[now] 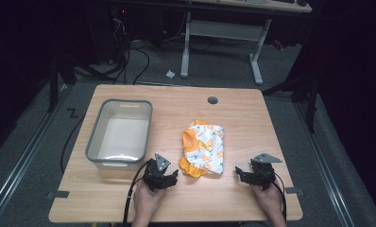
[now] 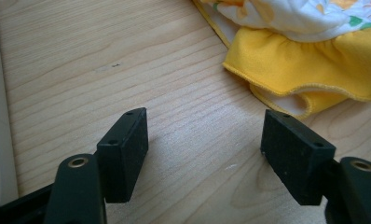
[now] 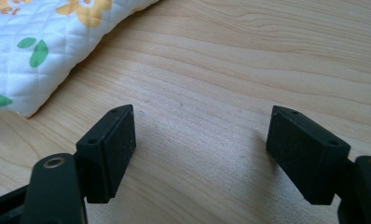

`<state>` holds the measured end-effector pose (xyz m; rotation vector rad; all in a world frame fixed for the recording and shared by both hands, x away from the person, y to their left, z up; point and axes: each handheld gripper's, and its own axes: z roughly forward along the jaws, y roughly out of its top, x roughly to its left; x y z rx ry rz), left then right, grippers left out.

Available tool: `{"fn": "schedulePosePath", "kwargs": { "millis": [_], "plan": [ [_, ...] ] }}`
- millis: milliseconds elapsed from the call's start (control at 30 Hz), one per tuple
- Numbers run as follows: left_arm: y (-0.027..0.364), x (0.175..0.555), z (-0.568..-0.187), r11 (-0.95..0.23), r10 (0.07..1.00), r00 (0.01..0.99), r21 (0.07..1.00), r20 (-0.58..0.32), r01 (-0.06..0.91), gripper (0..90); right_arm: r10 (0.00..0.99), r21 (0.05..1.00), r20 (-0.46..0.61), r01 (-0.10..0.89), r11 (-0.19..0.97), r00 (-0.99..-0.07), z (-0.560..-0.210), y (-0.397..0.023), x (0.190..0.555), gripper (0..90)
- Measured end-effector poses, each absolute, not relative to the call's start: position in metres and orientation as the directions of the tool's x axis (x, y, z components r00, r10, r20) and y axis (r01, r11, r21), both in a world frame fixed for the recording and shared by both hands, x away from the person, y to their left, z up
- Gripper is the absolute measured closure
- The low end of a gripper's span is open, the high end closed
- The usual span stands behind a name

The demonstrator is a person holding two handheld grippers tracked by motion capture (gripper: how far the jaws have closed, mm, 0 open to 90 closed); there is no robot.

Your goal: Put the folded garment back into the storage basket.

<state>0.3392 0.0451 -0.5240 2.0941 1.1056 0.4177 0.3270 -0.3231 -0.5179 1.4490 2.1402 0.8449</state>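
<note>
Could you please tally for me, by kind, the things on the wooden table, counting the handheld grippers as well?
Grippers: 2, the left gripper and the right gripper, both with jaws open and nothing between them.
Bins: 1, the grey bin.
Cloth items: 1, the yellow and white garment.
Total: 4.

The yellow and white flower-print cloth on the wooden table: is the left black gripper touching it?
Apart. In the left gripper view, bare wooden table lies between the open left gripper and the yellow frilled edge of the cloth.
</note>
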Motion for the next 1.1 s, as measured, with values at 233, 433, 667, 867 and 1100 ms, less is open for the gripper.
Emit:
{"fn": "schedulePosePath", "kwargs": {
  "millis": [233, 433, 667, 867, 1100],
  "plan": [
    [0.0456, 0.3388, -0.5239, -0.369, 0.815, 0.578, 0.724, -0.051, 0.583, 31.8, 0.929, 0.686, -0.006, 0.675, 0.272, -0.369, -0.5179, -0.3231, 0.3270, 24.3],
    [0.0447, 0.3384, -0.5241, -0.369, 0.822, 0.568, 0.722, -0.041, 0.586, 30.1, 0.929, 0.686, -0.006, 0.675, 0.272, -0.369, -0.5179, -0.3231, 0.3270, 24.3],
    [0.0458, 0.3408, -0.5242, -0.358, 0.832, 0.553, 0.715, -0.046, 0.600, 24.5, 0.930, 0.686, -0.006, 0.675, 0.272, -0.368, -0.5179, -0.3230, 0.3271, 24.3],
    [0.0441, 0.3407, -0.5245, -0.359, 0.834, 0.550, 0.712, -0.044, 0.603, 21.2, 0.930, 0.686, -0.006, 0.675, 0.272, -0.369, -0.5178, -0.3230, 0.3271, 24.3],
    [0.0445, 0.3403, -0.5243, -0.368, 0.828, 0.559, 0.705, -0.048, 0.606, 17.7, 0.929, 0.685, -0.005, 0.676, 0.272, -0.369, -0.5177, -0.3230, 0.3268, 24.3]
  ]
}}
